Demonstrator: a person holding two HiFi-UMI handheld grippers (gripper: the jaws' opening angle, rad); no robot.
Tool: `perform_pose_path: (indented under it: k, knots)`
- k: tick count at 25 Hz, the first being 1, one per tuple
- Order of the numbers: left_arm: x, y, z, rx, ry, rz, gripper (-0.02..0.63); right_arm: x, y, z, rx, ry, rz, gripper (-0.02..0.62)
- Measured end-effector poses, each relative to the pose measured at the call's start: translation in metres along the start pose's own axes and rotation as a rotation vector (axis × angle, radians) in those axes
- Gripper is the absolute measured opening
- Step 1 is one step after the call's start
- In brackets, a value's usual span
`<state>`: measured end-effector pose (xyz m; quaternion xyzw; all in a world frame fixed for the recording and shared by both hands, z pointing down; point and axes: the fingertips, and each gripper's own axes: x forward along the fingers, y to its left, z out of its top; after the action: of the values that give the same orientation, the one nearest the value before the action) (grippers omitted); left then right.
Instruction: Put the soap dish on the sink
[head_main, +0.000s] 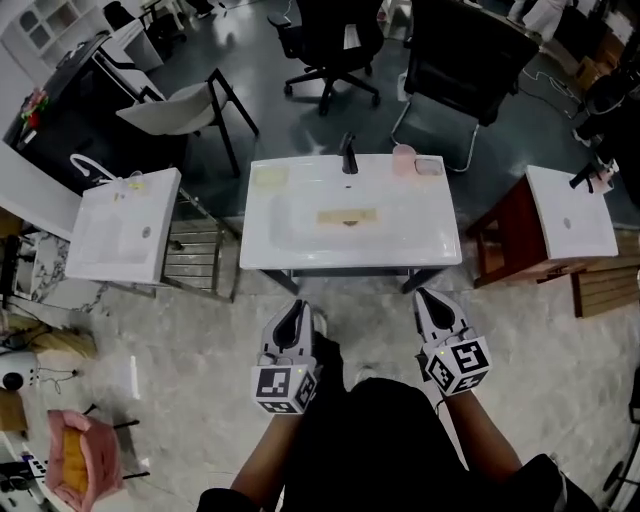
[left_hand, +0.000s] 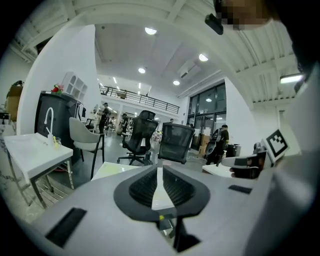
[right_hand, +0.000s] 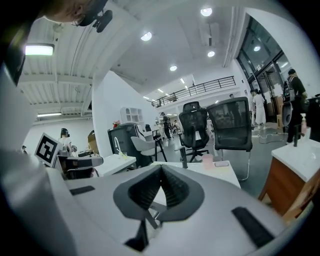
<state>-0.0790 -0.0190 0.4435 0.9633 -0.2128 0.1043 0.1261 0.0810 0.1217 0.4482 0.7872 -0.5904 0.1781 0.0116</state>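
A white sink (head_main: 420, 240) with a black tap (head_main: 348, 155) stands in front of me. On its far right corner a small flat pinkish dish (head_main: 428, 168), which looks like the soap dish, lies beside a pink cup (head_main: 403, 160). The right gripper view shows the same dish (right_hand: 221, 163) and cup (right_hand: 207, 161). My left gripper (head_main: 292, 304) and right gripper (head_main: 424, 294) hover side by side over the floor, short of the sink's near edge. The jaws of both meet at their tips, left gripper (left_hand: 159, 167) and right gripper (right_hand: 161, 166), with nothing held.
A yellowish pad (head_main: 270, 177) lies on the sink's far left corner and a tan strip (head_main: 347, 216) in the basin. A second sink (head_main: 120, 225) stands at the left, a third (head_main: 570, 210) on a wooden stand at the right. Office chairs (head_main: 330, 40) stand behind.
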Motion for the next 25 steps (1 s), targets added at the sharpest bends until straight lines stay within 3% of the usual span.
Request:
perform_pose_path:
  k: [6,12,16,25]
  knots:
    - [-0.041,-0.033,-0.014,0.024,0.001,0.02,0.034,-0.05,-0.001,-0.025,-0.024,0.019,-0.018,-0.002]
    - [-0.057,-0.046,-0.009,0.053,0.001,0.014,0.031,-0.078,-0.009,-0.024,-0.061,0.011,-0.061,-0.002]
    - [-0.063,-0.046,-0.002,0.072,-0.004,0.011,0.031,-0.077,-0.003,-0.02,-0.154,0.016,-0.062,-0.002]
    - [-0.079,-0.035,-0.012,0.004,-0.004,0.036,0.025,-0.069,0.016,-0.007,-0.186,0.006,-0.032,-0.002]
